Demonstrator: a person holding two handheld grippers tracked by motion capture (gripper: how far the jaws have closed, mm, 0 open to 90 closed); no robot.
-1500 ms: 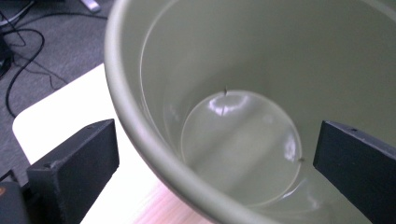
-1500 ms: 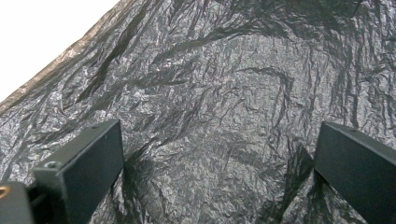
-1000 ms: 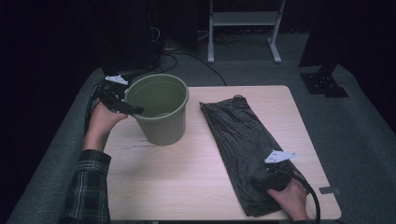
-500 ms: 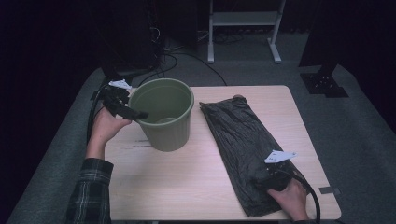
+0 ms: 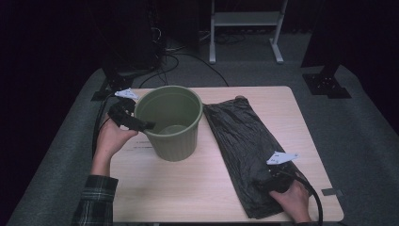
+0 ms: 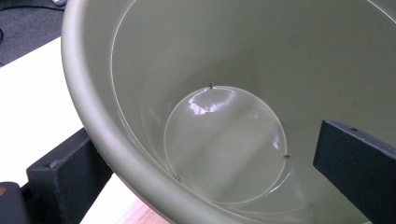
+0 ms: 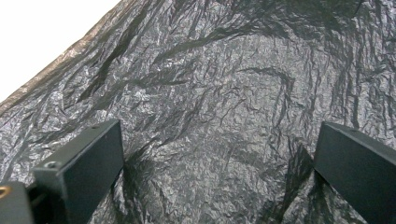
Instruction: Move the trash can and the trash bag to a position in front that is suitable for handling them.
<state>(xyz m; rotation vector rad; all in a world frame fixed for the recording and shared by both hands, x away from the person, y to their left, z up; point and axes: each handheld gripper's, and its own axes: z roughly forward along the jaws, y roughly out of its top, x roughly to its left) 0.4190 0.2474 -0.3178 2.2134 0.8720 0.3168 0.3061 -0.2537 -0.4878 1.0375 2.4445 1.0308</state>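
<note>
At the left of the light wooden table (image 5: 188, 188), the left gripper (image 5: 136, 123) straddles the near-left rim of an olive-green plastic bin (image 5: 171, 123): in the left gripper view one black jaw sits outside the wall and the other inside, spread wide with clear space on the inner side, so nothing is pinched yet. The bin stands upright and empty, its glossy round floor bare; it looks light and fairly stiff, though a thin wall may flex and the smooth plastic could slip, so the rolled rim is probably the surest place to grip. To its right, close beside but not clearly touching, a black plastic trash bag (image 5: 244, 141) lies flat and crinkled, running from the far edge toward the near right corner. The right gripper (image 5: 270, 181) rests on the bag's near end, jaws set wide on the film with nothing closed between them. The bag should be nearly weightless, limp and slick; pinching a gathered fold near its open edge seems wiser than a single flat layer.
</note>
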